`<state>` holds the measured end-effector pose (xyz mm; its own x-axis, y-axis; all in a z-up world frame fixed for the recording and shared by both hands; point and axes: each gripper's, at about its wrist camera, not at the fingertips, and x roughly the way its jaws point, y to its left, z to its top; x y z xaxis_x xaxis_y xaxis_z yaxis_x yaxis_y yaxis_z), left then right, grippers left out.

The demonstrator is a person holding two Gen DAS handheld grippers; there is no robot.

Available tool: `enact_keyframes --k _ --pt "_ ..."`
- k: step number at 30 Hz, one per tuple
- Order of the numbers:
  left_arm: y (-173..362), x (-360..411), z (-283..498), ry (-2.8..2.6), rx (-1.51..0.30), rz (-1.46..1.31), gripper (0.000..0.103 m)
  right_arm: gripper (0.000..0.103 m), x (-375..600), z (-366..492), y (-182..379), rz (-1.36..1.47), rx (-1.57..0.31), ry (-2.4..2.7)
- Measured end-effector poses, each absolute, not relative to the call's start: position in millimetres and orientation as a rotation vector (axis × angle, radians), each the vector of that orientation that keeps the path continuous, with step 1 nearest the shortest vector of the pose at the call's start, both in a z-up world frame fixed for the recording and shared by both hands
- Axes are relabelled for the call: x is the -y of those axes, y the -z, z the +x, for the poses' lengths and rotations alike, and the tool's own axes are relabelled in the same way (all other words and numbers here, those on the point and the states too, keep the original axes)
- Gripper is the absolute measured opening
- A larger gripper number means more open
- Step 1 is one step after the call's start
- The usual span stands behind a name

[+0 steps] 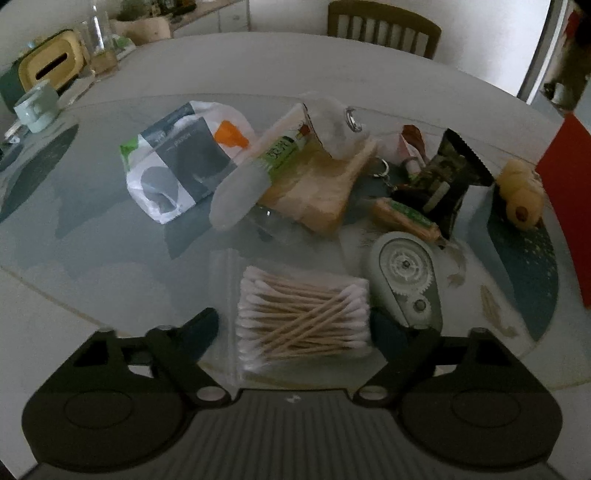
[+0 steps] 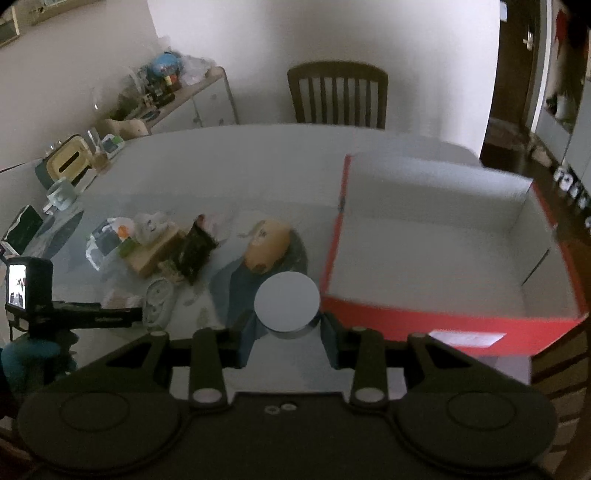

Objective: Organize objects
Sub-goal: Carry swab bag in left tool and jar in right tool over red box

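Note:
A clear bag of cotton swabs lies flat on the glass table between the wide-spread fingers of my left gripper, which is open; a small gap shows between the left finger and the bag's edge. My right gripper is shut on a round white tin, held above the table beside the near left corner of the red box. The box has a white inside and nothing in it that I can see.
Beyond the swabs lies a pile: a correction tape dispenser, a grey patch packet, a white brush, a tan block, a dark snack packet and a bread-shaped toy. A mug, a tissue box and a chair stand further off.

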<state>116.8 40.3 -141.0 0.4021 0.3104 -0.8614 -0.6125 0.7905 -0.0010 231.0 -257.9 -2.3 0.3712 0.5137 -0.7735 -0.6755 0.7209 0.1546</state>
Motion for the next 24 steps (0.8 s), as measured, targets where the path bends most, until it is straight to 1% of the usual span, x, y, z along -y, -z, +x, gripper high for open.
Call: enact_keyframes --k 1,8,15,19,24 --pt "140 -39 118 -0.596 -0.994 -0.332 0.072 0.038 261 235 1 -0.208 -0.904 -0.763" --pt "129 -35 115 -0.649 -0.988 -0.364 0.071 0.038 283 268 2 -0.216 -0.892 -0.711" --pt "82 -15 111 -0.591 -0.960 -0.337 0.071 0.038 297 295 8 -0.203 -0.882 -0.671" --pt "51 14 134 -0.487 -0.920 -0.278 0.072 0.038 305 309 11 -0.196 -0.881 -0.653" --pt "21 57 184 -0.321 -0.857 -0.198 0.072 0.038 314 321 16 -0.193 -0.878 -0.628"
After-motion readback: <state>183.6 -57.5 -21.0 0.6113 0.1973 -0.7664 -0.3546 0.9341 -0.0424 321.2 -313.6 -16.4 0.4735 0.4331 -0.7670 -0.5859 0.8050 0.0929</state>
